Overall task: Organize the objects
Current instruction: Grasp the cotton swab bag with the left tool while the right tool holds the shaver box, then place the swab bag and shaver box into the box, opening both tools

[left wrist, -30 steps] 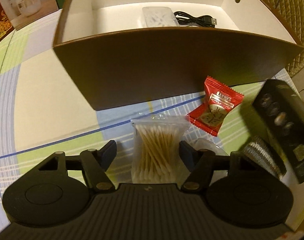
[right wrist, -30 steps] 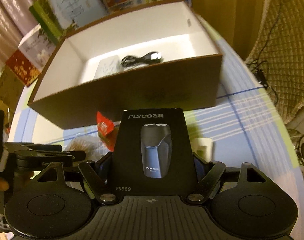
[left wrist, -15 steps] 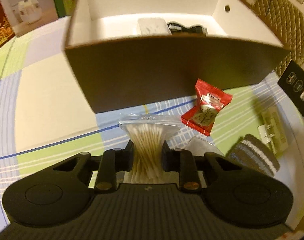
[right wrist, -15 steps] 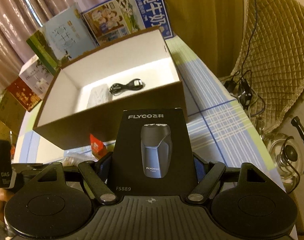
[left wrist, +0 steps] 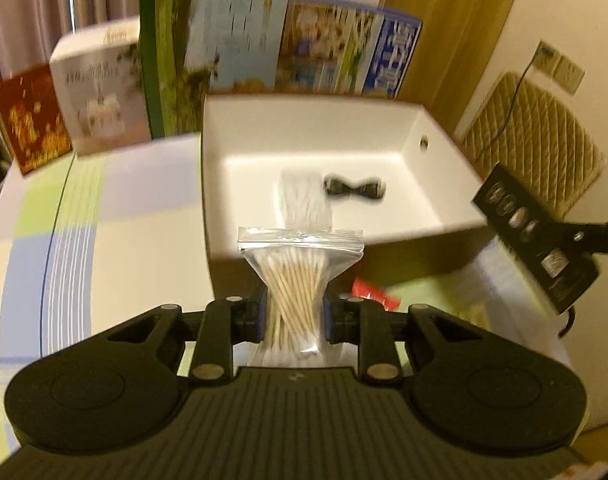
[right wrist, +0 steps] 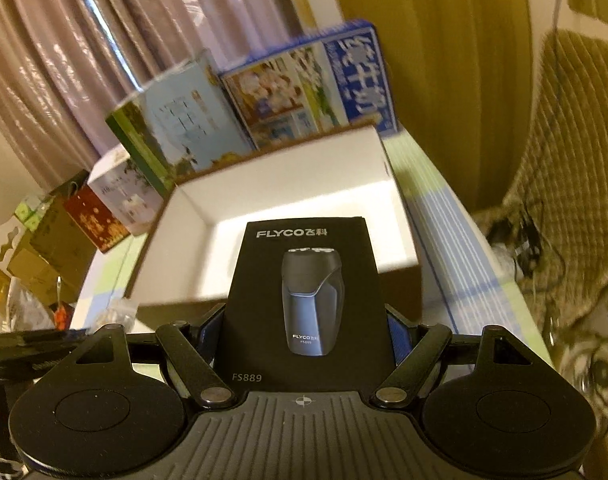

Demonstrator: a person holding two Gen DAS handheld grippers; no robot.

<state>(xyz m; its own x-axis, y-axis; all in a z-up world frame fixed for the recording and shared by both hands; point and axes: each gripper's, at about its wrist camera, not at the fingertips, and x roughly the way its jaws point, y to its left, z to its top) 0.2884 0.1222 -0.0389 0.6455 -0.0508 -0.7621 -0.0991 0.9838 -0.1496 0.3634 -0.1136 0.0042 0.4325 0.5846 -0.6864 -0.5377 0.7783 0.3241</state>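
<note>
Left gripper: the two black fingers are closed on one clear plastic bag of cotton swabs. The bag is pinched at its waist, so the wooden sticks fan out above and below the pads. Its zip-seal top stands upright in front of the near wall of the box.

Right gripper: the two fingers, with blue pads, are set wide apart and clamp the sides of one black shaver box. This is a flat rectangular carton printed with a shaver picture, "FLYCO" and "FS889". It stands upright between the fingers, in front of the big box. In the left wrist view the same shaver box hangs tilted at the right, beyond the big box's right corner.

One open cardboard box sits on the table: brown outside, smooth white inside, rectangular, with one round hole in its right wall. Inside lie one coiled black cable and one pale flat item, blurred by motion; the two lie close together near the middle of the floor.

One red wrapper lies on the table at the foot of the box, partly hidden behind the left gripper's right finger.

The tablecloth is smooth, checked in pale green, blue and white. Four printed cartons stand in a row behind the box.
</note>
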